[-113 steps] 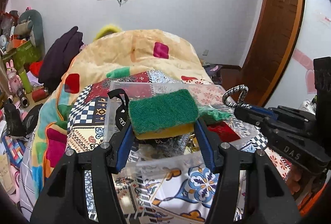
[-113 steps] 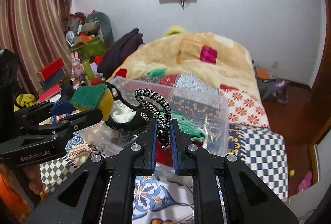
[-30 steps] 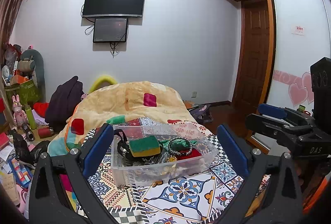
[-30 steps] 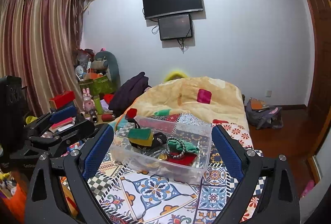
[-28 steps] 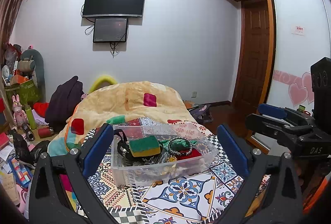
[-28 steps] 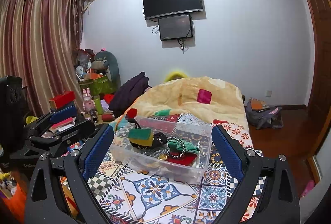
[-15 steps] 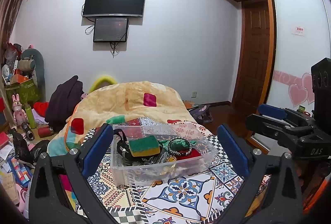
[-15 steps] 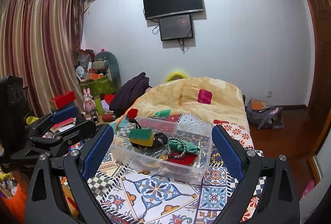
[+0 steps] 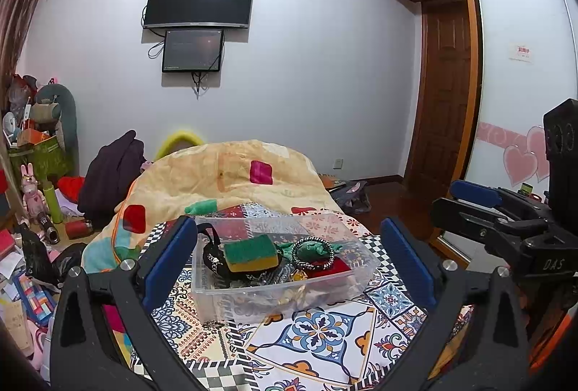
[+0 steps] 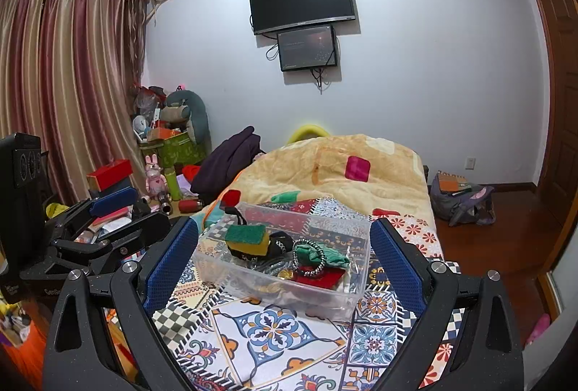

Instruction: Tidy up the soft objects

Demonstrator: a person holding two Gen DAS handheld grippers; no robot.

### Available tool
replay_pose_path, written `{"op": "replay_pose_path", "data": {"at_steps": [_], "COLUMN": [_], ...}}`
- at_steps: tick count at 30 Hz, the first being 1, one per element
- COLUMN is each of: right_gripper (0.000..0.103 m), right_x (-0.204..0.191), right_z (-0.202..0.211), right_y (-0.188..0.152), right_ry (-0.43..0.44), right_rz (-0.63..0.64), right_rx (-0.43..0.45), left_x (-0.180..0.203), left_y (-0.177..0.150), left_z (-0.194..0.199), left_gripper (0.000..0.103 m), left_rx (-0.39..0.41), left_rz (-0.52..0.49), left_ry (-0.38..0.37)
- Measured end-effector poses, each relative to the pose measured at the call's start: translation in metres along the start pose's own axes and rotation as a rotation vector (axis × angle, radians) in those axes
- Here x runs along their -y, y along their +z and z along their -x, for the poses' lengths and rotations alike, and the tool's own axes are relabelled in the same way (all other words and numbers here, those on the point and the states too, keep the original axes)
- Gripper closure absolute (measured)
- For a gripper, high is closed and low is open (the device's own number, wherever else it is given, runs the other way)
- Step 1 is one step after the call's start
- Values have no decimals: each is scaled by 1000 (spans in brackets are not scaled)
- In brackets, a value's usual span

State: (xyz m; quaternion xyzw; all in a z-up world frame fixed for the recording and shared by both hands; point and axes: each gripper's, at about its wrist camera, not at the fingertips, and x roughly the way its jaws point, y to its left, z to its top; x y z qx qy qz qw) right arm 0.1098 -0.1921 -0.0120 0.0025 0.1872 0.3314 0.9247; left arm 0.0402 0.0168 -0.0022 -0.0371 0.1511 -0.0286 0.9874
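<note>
The green-and-yellow rectangular sponge (image 9: 251, 252) lies inside the clear plastic box (image 9: 253, 297), at its left end; light and squashy, best pinched across its short sides; left gripper (image 9: 287, 268) and right gripper (image 10: 285, 262) both gape, empty.

Carried everything on a bed (image 9: 325, 336) spread with a patterned patchwork cover (image 10: 274, 329). Bore a clear plastic bin (image 9: 281, 289) directly on that cover, near the middle. Lay heaped just behind the bin, a tan quilt (image 9: 224, 174) with coloured patches, bunched toward the far wall.
</note>
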Motion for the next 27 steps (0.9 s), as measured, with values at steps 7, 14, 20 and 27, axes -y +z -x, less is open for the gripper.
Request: {"op": "replay_pose_path", "data": {"at_steps": [7,14,20,27], "right_gripper": [2,0,0,0], "right_x": [-1,-1,0,0], "right_z": [0,-3,-7,-9], "right_y": [0,-1,-3,-6], "right_ry": [-9,-28,-35,-39], "right_rz": [-1,-3,-5,1], "right_rx": [2,-10,-31,-45], "left_x": [-1,2,0,-2], "left_y": [-1,-2,-2,-3], "left_z": [0,-3,-4,-7], "left_gripper": [0,0,0,0], "left_rx": [-2,-15,-22,-35], "left_rz": [4,-13,5,18], "left_ry": [1,3,1,2]}}
